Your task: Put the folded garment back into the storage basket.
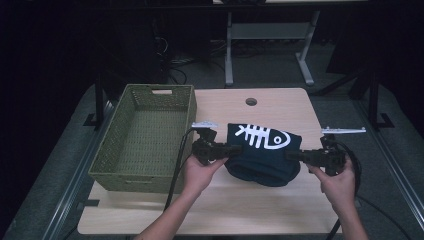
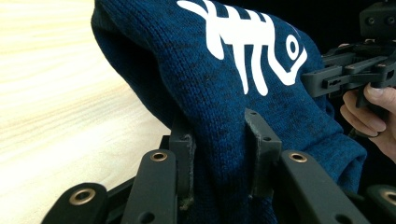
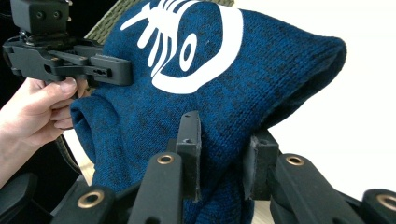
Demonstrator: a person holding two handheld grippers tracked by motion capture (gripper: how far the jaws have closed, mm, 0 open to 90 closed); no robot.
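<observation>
A folded dark blue knit garment [image 1: 262, 152] with a white fish-skeleton print hangs between my two grippers, sagging just above the light wooden table [image 1: 220, 205]. My left gripper [image 1: 235, 149] is shut on its left edge; in the left gripper view both jaws pinch the blue knit [image 2: 224, 116], and the other gripper [image 2: 345, 74] holds the far side. My right gripper [image 1: 290, 155] is shut on the right edge; the right gripper view has the cloth [image 3: 219, 88] squeezed between its jaws and the left gripper [image 3: 70, 63] across from it.
An olive woven basket [image 1: 145, 137] with nothing in it stands on the table's left part, close to the left hand. A round cable hole [image 1: 251, 101] lies at the table's far edge. Table legs [image 1: 305, 60] and dark floor lie beyond.
</observation>
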